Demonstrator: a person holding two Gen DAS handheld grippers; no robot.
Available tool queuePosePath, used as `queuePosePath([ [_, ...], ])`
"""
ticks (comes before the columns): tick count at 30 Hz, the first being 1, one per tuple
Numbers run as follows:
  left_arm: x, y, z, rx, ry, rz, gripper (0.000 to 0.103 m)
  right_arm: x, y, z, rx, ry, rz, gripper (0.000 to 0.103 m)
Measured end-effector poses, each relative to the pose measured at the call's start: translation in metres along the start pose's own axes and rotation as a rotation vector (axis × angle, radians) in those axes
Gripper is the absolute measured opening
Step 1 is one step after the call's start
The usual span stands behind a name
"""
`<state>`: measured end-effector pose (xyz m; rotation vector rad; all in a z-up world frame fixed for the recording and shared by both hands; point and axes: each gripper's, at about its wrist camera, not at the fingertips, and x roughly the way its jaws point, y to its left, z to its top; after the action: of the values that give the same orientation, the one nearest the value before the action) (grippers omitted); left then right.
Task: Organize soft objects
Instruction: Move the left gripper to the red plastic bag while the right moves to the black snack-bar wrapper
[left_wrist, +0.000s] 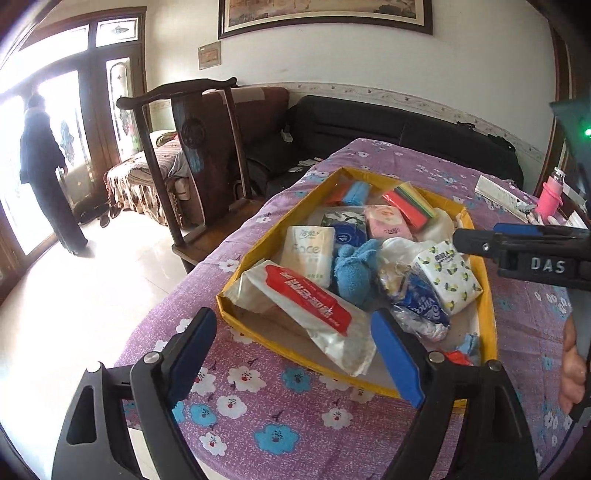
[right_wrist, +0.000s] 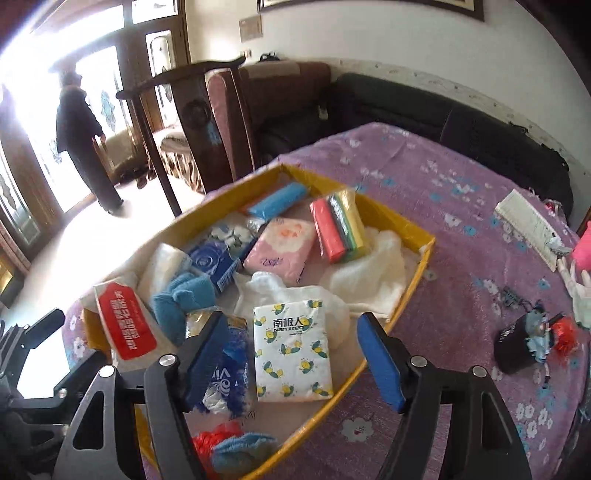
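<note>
Soft packs are gathered in a yellow box (left_wrist: 489, 314) on the surface (left_wrist: 295, 424), which is covered by a purple flowered cloth.

The left gripper (left_wrist: 295, 354) is held with its jaws wide apart and nothing between the pads; the red-labelled wipes pack (left_wrist: 306, 299) is seen just beyond them, draped over the box's near wall. The right gripper (right_wrist: 291, 363) is likewise spread open and grips nothing; in the right wrist view the lemon-print tissue pack (right_wrist: 291, 350) is framed between its fingers, lying free in the box, apart from the pads as far as can be told.

Beside that pack a blue crinkled pack (right_wrist: 229, 369) is seen, partly hidden behind the left finger. Further in, a blue towel (right_wrist: 181, 299), a dark blue pack (right_wrist: 210, 262), a pink pack (right_wrist: 280, 247), a white cloth (right_wrist: 373, 273) and a wrapped stack of coloured sponges (right_wrist: 340, 229) are laid close together. A light blue pack (right_wrist: 279, 199) is placed at the far corner. A cream "Face" pack (left_wrist: 310, 254) is stood next to the towel in the left wrist view. At the near end of the box a red tuft (right_wrist: 218, 439) and a blue fluffy item (right_wrist: 243, 450) are seen.

On the cloth outside the box, a white strip (right_wrist: 528, 225) and a small dark item (right_wrist: 517, 347) are laid well apart from it. A wooden chair (left_wrist: 199, 147) is set beyond the surface, and a person (left_wrist: 44, 170) is standing at the doorway.
</note>
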<state>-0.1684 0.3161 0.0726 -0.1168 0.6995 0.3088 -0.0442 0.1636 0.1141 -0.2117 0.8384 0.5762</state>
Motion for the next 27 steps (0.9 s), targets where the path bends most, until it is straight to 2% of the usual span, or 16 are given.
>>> queuePosePath([
  [5, -0.009, -0.018, -0.001, 0.045, -0.005, 0.007, 0.087, -0.023, -0.014, -0.01, 0.01, -0.04, -0.013, 0.081],
  [13, -0.019, -0.054, -0.003, 0.124, -0.001, 0.0, 0.088, -0.043, -0.056, -0.036, 0.091, -0.048, -0.023, 0.081],
  [19, -0.02, -0.08, -0.005, 0.144, 0.039, -0.105, 0.088, -0.054, -0.101, -0.06, 0.182, -0.061, -0.04, 0.083],
  [22, -0.024, -0.099, -0.008, 0.19, 0.034, -0.14, 0.088, -0.055, -0.125, -0.071, 0.233, -0.056, -0.046, 0.083],
  [27, -0.029, -0.136, -0.011, 0.26, 0.049, -0.252, 0.088, -0.062, -0.163, -0.09, 0.285, -0.054, -0.089, 0.083],
])
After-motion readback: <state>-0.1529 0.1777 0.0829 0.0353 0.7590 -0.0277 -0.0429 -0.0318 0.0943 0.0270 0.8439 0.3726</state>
